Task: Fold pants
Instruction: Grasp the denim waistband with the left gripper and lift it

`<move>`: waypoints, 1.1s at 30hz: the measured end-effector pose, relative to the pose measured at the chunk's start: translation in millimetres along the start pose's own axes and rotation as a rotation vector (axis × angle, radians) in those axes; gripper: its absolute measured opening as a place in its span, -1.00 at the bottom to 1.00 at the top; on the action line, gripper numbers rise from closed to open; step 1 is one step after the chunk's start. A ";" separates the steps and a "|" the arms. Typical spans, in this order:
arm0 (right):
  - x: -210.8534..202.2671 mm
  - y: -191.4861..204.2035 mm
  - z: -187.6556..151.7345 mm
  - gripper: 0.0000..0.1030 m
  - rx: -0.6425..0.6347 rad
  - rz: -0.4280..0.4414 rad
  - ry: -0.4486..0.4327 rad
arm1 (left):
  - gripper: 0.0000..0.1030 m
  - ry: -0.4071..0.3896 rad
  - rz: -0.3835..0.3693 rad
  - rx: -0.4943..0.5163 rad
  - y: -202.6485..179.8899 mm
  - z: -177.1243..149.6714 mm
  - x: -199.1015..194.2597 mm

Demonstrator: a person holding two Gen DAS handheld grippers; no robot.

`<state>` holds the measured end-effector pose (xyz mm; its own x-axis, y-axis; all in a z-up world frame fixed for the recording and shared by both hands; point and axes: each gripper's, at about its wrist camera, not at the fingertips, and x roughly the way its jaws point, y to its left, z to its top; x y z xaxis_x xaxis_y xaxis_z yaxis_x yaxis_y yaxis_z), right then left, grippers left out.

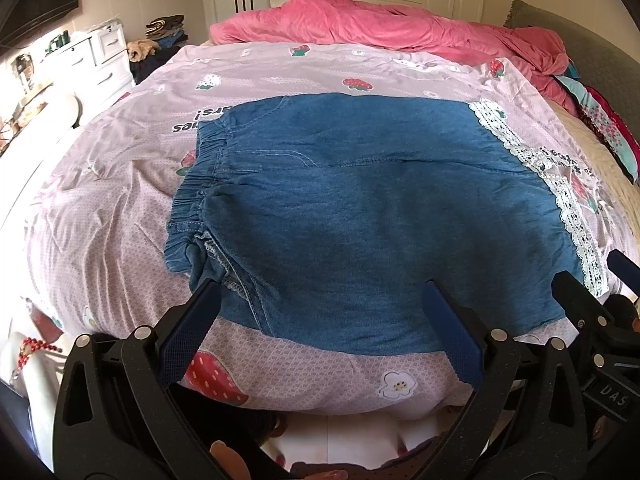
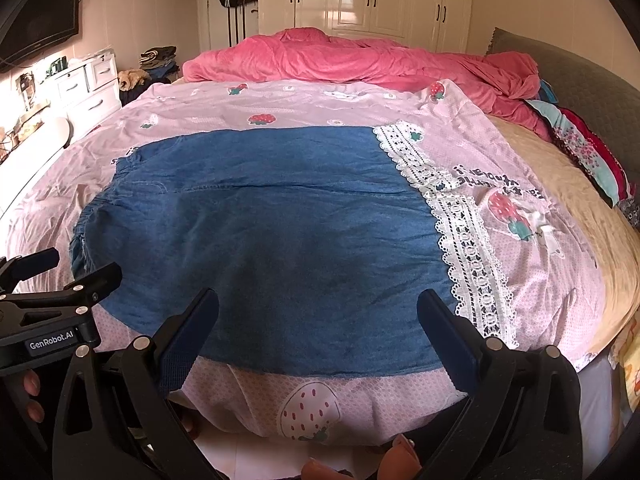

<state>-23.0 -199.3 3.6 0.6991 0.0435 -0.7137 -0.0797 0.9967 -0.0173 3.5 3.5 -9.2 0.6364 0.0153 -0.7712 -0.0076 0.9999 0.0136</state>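
Blue denim pants (image 1: pixel 360 200) lie spread flat on a pink strawberry-print sheet (image 1: pixel 120 208) covering the bed. Their elastic waistband (image 1: pixel 192 196) sits at the pants' left end, white lace trim (image 2: pixel 460 232) at their right. Both tongs hover at the pants' near edge, jaws spread and holding nothing: left tongs (image 1: pixel 324 316), right tongs (image 2: pixel 318 320). A crumpled pink blanket (image 2: pixel 360 60) lies beyond the pants.

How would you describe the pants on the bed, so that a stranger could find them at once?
Start at the bed, whose near half is covered by a pink strawberry-print sheet. Flat in the middle of this sheet lie the pants, just beyond both open grippers. They are the only blue denim there, with a gathered elastic waistband on the left and white lace trim on the right.
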 end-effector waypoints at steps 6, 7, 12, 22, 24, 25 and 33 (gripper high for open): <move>5.8 2.9 1.5 0.92 -0.010 0.002 0.007 | 0.83 0.006 0.000 0.004 -2.3 3.6 4.2; 8.2 3.5 2.2 0.92 -0.013 0.005 0.012 | 0.83 0.009 -0.003 0.003 -1.9 4.2 5.7; 18.4 6.0 7.3 0.92 -0.021 0.013 0.022 | 0.83 0.013 -0.002 -0.002 0.3 10.6 13.1; 61.2 18.7 45.1 0.92 -0.077 0.102 0.085 | 0.83 0.030 0.028 -0.068 34.7 43.9 39.6; 71.1 25.6 55.2 0.92 -0.102 0.123 0.087 | 0.83 0.032 0.036 -0.091 46.5 51.4 46.2; 76.9 30.2 60.9 0.92 -0.118 0.127 0.087 | 0.83 0.035 0.047 -0.104 54.7 56.5 50.8; 116.4 55.4 94.4 0.92 -0.177 0.172 0.108 | 0.83 0.042 0.109 -0.137 86.3 86.5 74.0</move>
<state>121.1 -132.5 -14.4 0.5856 0.1940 -0.7870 -0.3204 0.9473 -0.0049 116.7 90.7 -10.0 0.5931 0.1212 -0.7960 -0.1820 0.9832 0.0141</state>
